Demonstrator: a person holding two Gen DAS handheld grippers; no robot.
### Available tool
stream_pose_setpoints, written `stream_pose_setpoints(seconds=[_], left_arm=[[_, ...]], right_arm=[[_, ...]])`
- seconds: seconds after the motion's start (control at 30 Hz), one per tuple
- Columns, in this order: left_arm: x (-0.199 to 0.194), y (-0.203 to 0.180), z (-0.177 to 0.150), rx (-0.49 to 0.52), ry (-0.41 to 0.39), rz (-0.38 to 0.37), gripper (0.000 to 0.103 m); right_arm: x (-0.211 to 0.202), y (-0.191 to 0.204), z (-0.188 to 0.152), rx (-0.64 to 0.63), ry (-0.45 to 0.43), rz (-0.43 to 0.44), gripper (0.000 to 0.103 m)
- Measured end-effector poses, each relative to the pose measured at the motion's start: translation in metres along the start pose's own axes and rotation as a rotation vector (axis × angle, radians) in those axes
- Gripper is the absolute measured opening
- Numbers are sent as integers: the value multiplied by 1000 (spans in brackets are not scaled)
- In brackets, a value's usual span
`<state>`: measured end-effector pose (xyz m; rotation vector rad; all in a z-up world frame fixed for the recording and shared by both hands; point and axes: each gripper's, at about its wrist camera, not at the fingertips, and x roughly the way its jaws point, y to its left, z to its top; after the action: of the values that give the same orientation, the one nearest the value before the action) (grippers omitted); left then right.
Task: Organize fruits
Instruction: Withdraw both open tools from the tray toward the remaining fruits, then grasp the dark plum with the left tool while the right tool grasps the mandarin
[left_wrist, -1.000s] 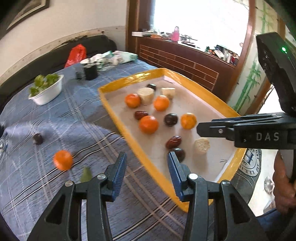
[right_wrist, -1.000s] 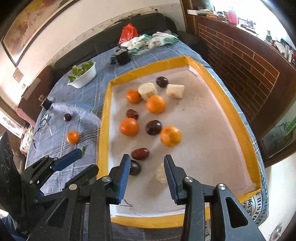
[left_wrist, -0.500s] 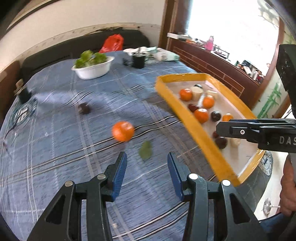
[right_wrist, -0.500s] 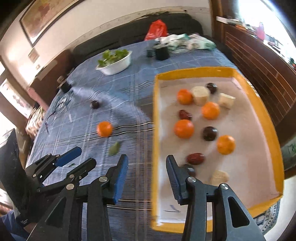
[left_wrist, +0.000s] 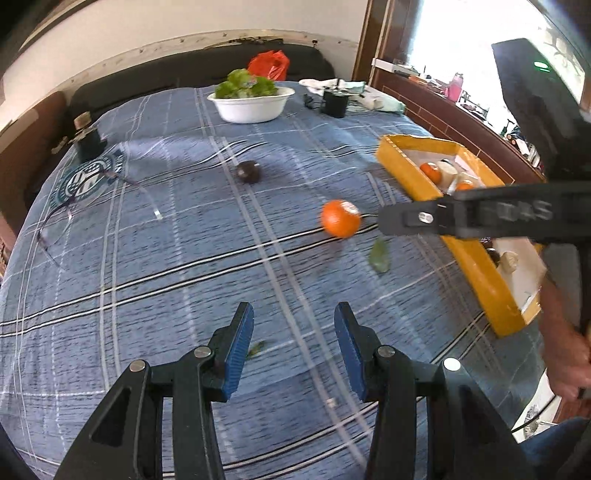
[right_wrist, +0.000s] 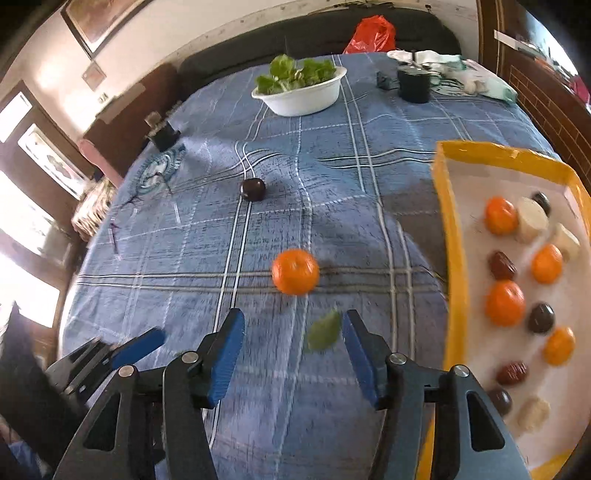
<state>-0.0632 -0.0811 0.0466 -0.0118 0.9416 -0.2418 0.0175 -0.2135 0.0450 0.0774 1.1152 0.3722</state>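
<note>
Orange and round, the loose tangerine on the blue checked cloth may roll if nudged; your right claw, just widened, and left claw both gape empty.

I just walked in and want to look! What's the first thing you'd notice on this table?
Probably the bright orange sitting alone on the blue checked tablecloth, just ahead of the right gripper, whose open jaws have just been widening with nothing in them. Next, the yellow-rimmed tray at the right, dotted with more oranges and dark fruits, and the white bowl of greens at the far side.
</note>
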Motion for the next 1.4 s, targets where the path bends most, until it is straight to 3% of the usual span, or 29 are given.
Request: stream_pose_setpoints(seconds=[0.37,0.4,0.47,0.83,1.23,1.4], left_arm=[[-7,46,0,-44,7,30,44],[-6,49,3,-50,9,29,44],[-3,54,10,-59,14,21,44],[56,62,96,-166,63,-79,45],[128,45,145,-135,111,-1,44],[138,45,142,-119,105,31,29]], right_arm=[[53,2,25,27,48,-36,59],[57,1,25,36,57,-37,57],[61,2,24,46,61,-35,43],[21,-7,7,60,2,-34,41],[-19,-19,-10,15,-46,-73,41],[-25,-32,-11,42,-50,-80,41]])
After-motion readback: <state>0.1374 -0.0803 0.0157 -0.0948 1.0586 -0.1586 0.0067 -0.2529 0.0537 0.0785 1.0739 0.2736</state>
